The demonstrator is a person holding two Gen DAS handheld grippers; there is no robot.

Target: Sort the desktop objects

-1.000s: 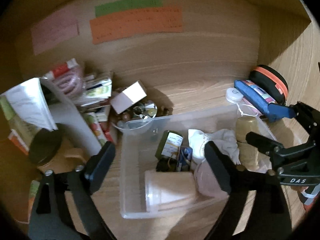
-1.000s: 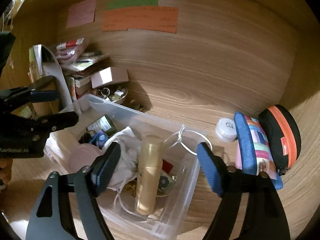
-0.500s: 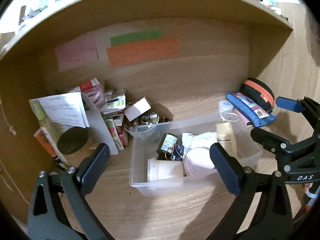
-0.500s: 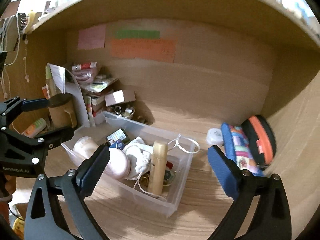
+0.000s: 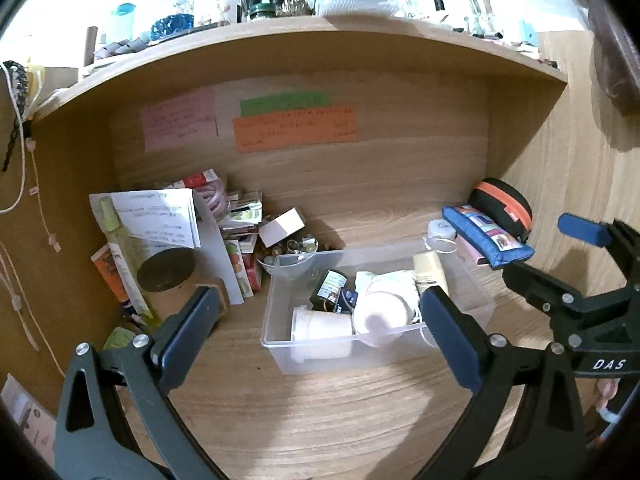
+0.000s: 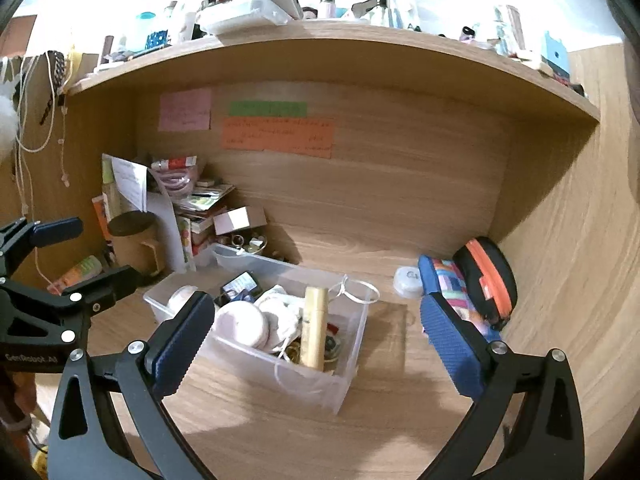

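Several small things already lie in the clear plastic bin [image 5: 472, 304], which sits on the wooden desk [image 5: 320, 420] in the middle of the alcove: a tan bottle [image 6: 315, 326] leaning against its far-right side, a white cloth pouch [image 6: 280, 316], a round pale pink case [image 6: 242, 324], a white jar [image 5: 322, 326] on its side and a dark labelled bottle [image 5: 330, 286]. To judge by that load, the sorting is well under way or close to done.

Both claws are released and empty. The left gripper [image 5: 316, 332] stands wide with nothing between its blue pads, and the right gripper [image 6: 316, 340] is just as wide and just as bare; each frames the bin from outside without touching it.

What may be left is outside the bin. A blue patchwork pouch [image 6: 452, 284] and a black case with an orange zip [image 6: 486, 276] lean together against the right wall, with a small round white container [image 6: 407, 280] just beside them. On the left, a pile of booklets and packets [image 5: 240, 220], a small white box [image 5: 282, 226], a brown mug [image 5: 168, 284] and loose papers [image 5: 160, 216] crowd the corner. Whether these count as sorted already, I cannot tell.
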